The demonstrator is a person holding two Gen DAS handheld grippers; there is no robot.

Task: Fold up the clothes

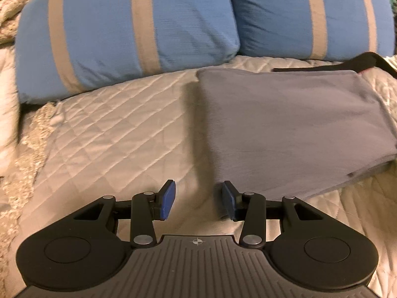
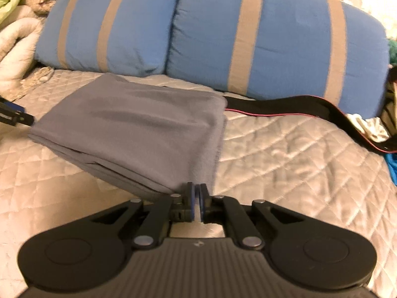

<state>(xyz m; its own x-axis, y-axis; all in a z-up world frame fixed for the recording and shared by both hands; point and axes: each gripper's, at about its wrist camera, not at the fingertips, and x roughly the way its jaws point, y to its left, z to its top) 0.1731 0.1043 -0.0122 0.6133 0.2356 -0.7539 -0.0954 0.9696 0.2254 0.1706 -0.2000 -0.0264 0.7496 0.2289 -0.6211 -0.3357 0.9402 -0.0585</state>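
Observation:
A folded grey garment lies flat on the quilted bedspread. My left gripper hovers at the garment's near left edge, open, with only quilt showing between its blue pads; the right pad overlaps the cloth's edge. In the right wrist view the same garment lies ahead and to the left. My right gripper sits at its near right corner, jaws parted by a narrow gap with pale quilt showing through. A finger of my left gripper shows at the garment's far left side.
Two blue pillows with beige stripes lie behind the garment. A black strap with a red edge runs from the garment towards the right. Crumpled pale bedding lies at the left, loose clothes at the right edge.

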